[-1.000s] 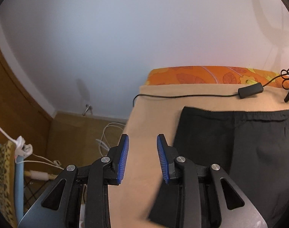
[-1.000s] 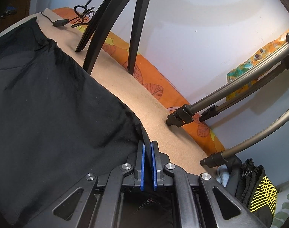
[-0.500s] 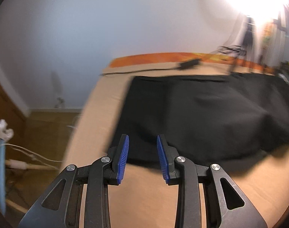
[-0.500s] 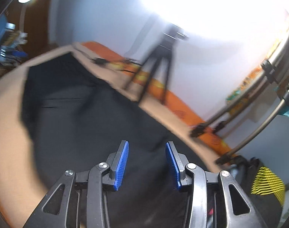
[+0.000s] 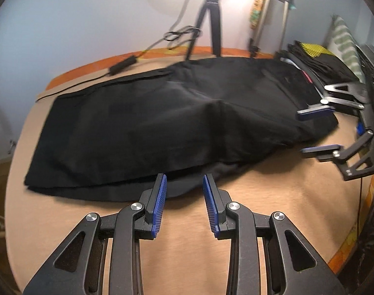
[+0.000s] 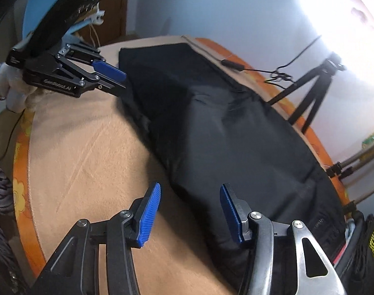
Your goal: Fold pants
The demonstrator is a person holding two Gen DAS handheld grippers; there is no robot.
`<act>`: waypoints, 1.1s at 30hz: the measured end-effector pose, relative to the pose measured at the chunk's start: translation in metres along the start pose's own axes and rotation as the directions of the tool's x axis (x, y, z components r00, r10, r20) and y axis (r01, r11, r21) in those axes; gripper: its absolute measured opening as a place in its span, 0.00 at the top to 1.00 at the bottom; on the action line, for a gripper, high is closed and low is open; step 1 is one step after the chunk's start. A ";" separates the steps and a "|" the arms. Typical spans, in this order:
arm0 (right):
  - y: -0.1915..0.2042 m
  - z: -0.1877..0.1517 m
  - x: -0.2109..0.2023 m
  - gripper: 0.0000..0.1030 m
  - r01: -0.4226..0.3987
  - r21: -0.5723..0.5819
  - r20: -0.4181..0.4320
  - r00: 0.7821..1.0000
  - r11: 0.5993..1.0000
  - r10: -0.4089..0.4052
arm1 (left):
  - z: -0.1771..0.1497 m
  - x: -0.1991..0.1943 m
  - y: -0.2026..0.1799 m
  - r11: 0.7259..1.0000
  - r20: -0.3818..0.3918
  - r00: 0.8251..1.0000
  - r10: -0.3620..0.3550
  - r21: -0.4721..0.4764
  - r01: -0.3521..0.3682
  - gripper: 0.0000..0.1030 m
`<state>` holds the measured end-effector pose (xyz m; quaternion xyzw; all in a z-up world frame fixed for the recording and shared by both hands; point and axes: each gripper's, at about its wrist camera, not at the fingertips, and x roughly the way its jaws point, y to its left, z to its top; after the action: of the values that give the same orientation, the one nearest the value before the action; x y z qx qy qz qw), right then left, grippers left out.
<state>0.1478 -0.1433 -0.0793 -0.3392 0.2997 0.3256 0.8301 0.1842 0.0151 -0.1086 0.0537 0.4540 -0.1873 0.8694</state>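
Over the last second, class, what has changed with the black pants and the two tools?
The right tool, shut on the edge of the black fabric pants a second ago, has let go; its jaws have just been opening, with nothing pinched between them. Both views swung to face the pants. The left tool stays part open and empty; the pants stay on the tan board.

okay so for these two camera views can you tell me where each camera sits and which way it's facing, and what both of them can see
Left wrist: rides on the left gripper, tilted down across the black pants toward the tripod at the wall; the right gripper shows at right.
Right wrist: rides on the right gripper, looking down along the pants; the left gripper and a gloved hand show at upper left.
Shared: pants, tan table, tripod, each other's gripper; both open, empty.
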 end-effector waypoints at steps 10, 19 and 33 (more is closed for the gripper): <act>-0.023 0.020 0.010 0.98 -0.039 0.030 -0.025 0.999 0.999 0.039 | 0.006 0.024 -0.022 0.996 -0.055 0.995 -0.084 0.030 0.086 0.70; -0.061 0.032 0.010 1.00 -0.144 0.186 0.008 0.989 0.972 0.145 | 0.012 0.041 -0.027 0.993 -0.057 0.991 -0.117 0.027 0.119 0.65; -0.075 0.015 -0.012 0.77 -0.159 0.263 0.037 0.987 0.952 0.154 | 0.014 0.030 -0.056 0.977 -0.038 0.981 -0.190 0.091 0.193 0.64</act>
<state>0.2006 -0.1776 -0.0343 -0.1978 0.3599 0.3500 0.8420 0.1897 -0.0483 -0.1207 0.0532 0.4603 -0.2905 0.8372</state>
